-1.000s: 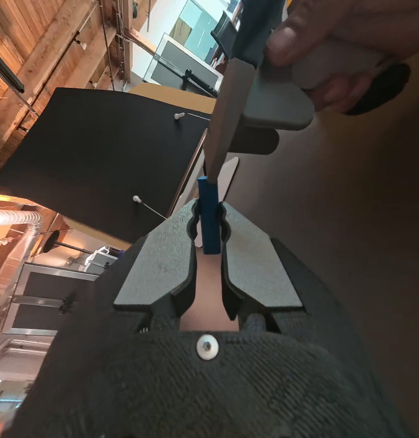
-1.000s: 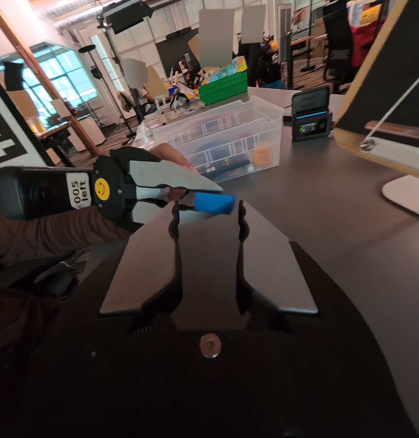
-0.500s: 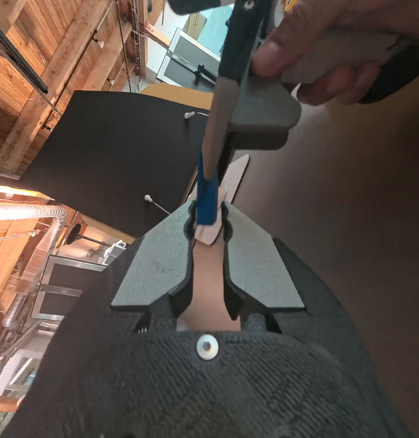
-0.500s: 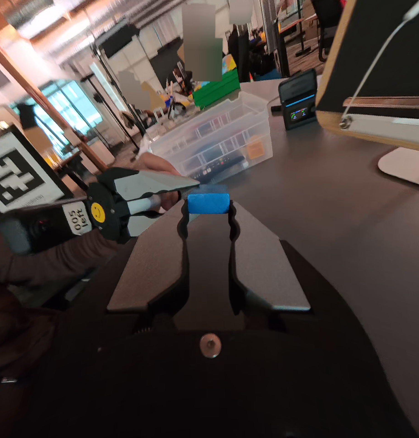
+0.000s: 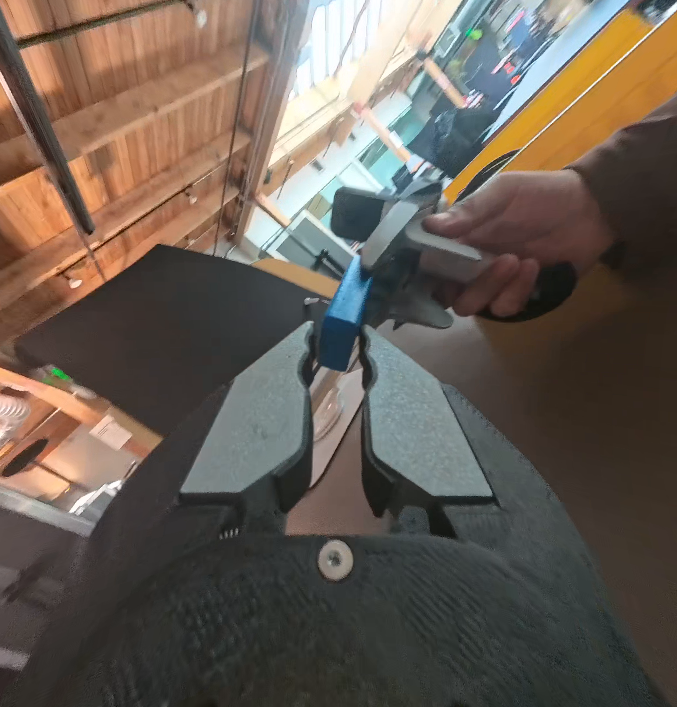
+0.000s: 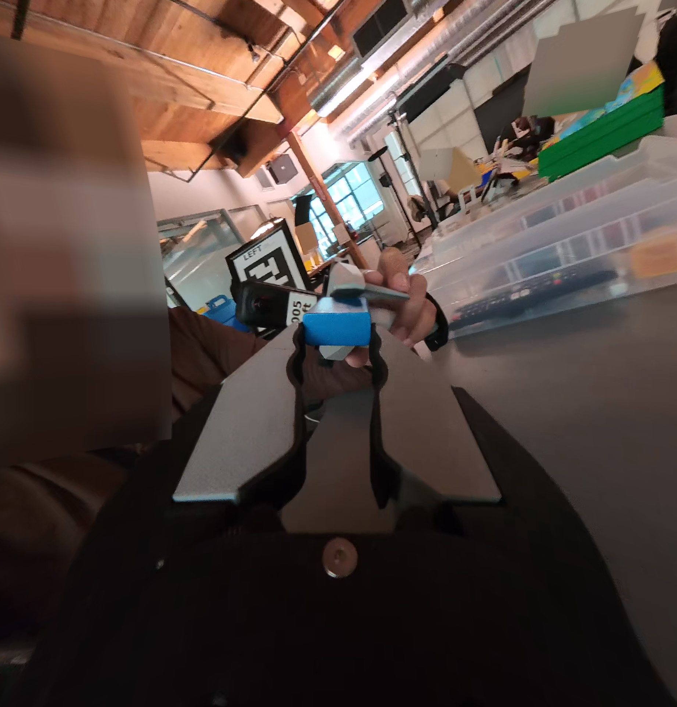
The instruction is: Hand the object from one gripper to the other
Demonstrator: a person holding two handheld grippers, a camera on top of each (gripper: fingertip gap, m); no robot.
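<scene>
A blue block (image 5: 340,329) is held in the air between both grippers. My right gripper (image 6: 337,336) is shut on it, with the block's end face (image 6: 337,329) square between its fingertips. In the left wrist view the right gripper (image 5: 367,267) grips the block's far end, held by a hand (image 5: 520,237). My left gripper (image 5: 337,336) is open: its fingers flank the block's near end with a small gap on each side. In the right wrist view the left gripper (image 6: 337,318) has one finger above and one below the block.
A dark table (image 6: 559,382) lies below. A clear plastic bin (image 6: 559,260) and green boxes (image 6: 605,141) stand at the back right. A black board (image 5: 157,325) and a white stand base (image 5: 337,413) are ahead of the left gripper. The tips of both grippers are at nearly the same place.
The right gripper closed on the blue block's free end. The left gripper's jaws then widened and let the block go. Both grippers tilted and lifted.
</scene>
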